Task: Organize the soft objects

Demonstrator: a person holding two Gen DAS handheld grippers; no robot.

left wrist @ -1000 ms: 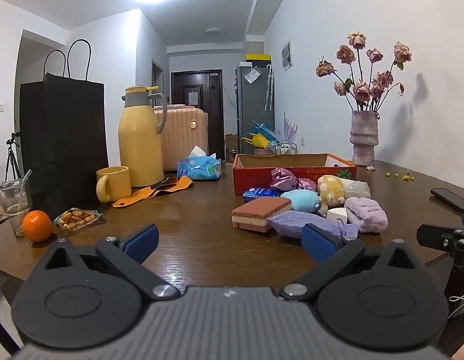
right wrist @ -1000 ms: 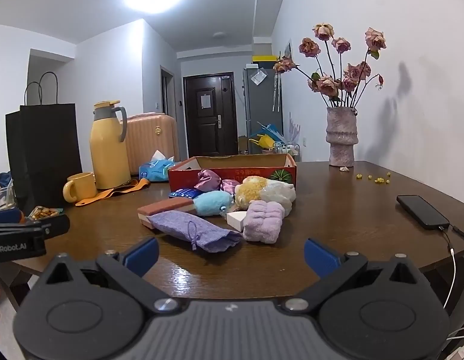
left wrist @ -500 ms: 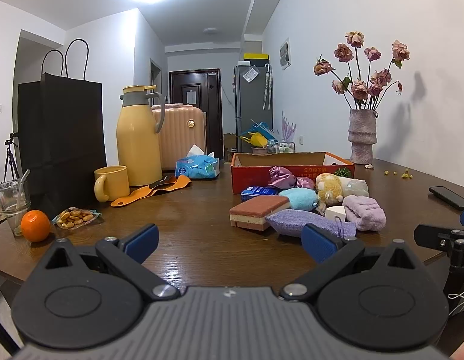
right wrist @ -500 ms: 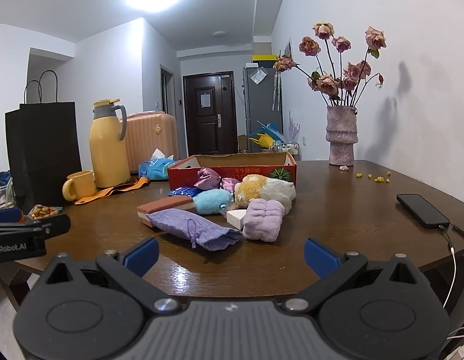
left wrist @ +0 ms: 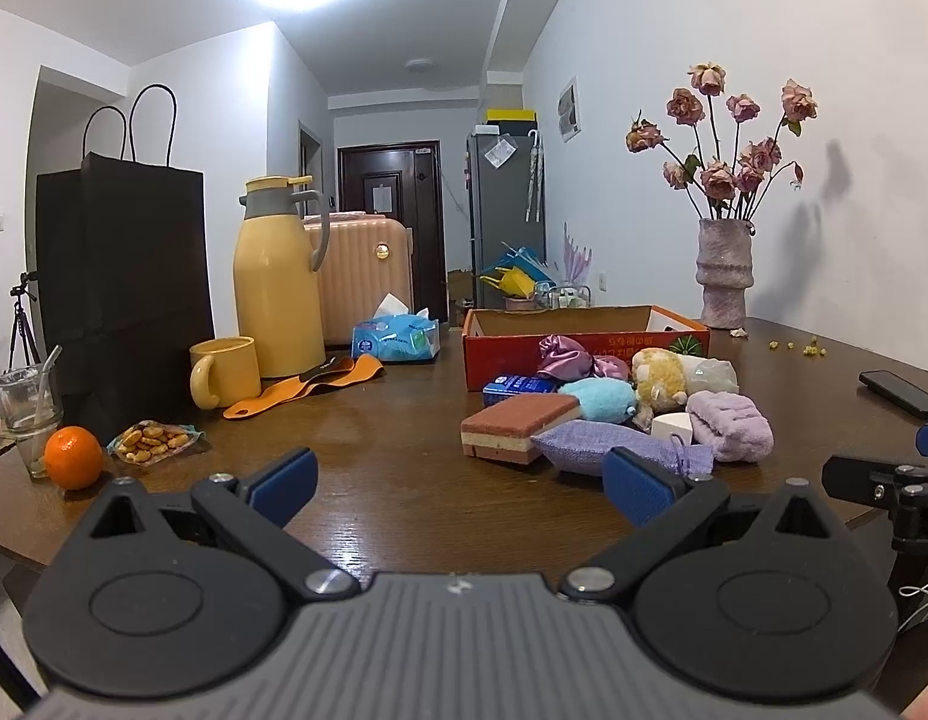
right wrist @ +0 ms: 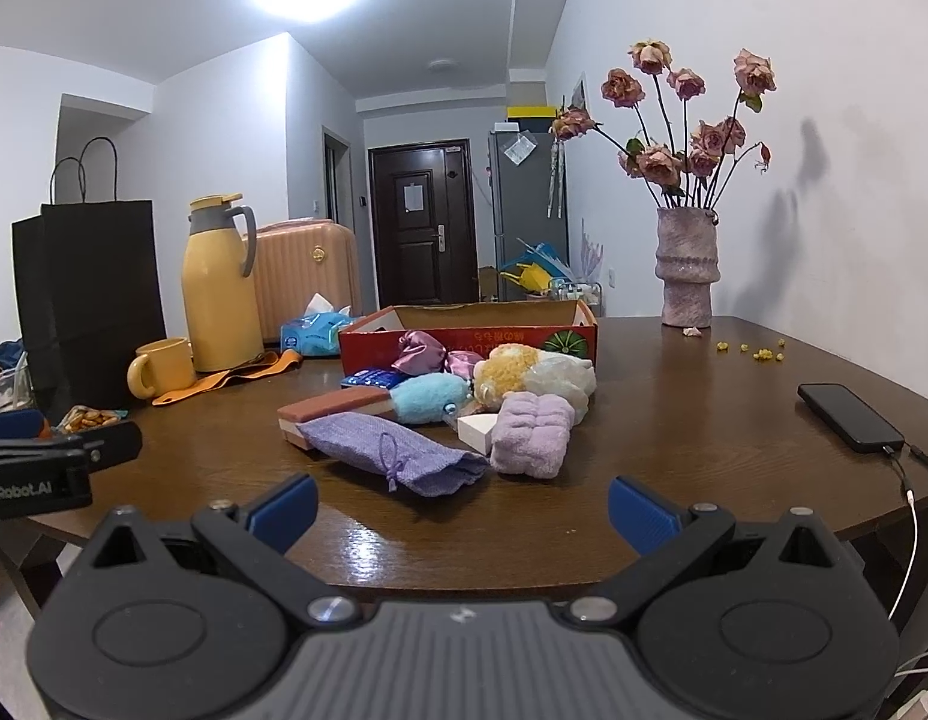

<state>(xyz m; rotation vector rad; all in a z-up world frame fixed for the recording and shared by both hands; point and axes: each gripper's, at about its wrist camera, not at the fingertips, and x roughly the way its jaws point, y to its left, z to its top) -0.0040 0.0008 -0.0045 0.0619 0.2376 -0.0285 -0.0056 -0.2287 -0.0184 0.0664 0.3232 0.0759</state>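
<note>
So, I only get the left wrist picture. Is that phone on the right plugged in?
Observer: Yes. The right wrist view shows a cable plugged into the near end of the phone.
Operator: And the purple pouch? Its end is hidden for me.
Observer: The pouch lies flat with its drawstring tied, and its end points at the towel.
Operator: Is the other gripper holding anything?
Observer: No. The right gripper is open with nothing between its fingers.

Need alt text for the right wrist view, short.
Open right gripper hovers at the edge of a wooden table, facing a pile of soft things: purple pouch, lilac towel, blue plush. Behind them, a red box.
</note>
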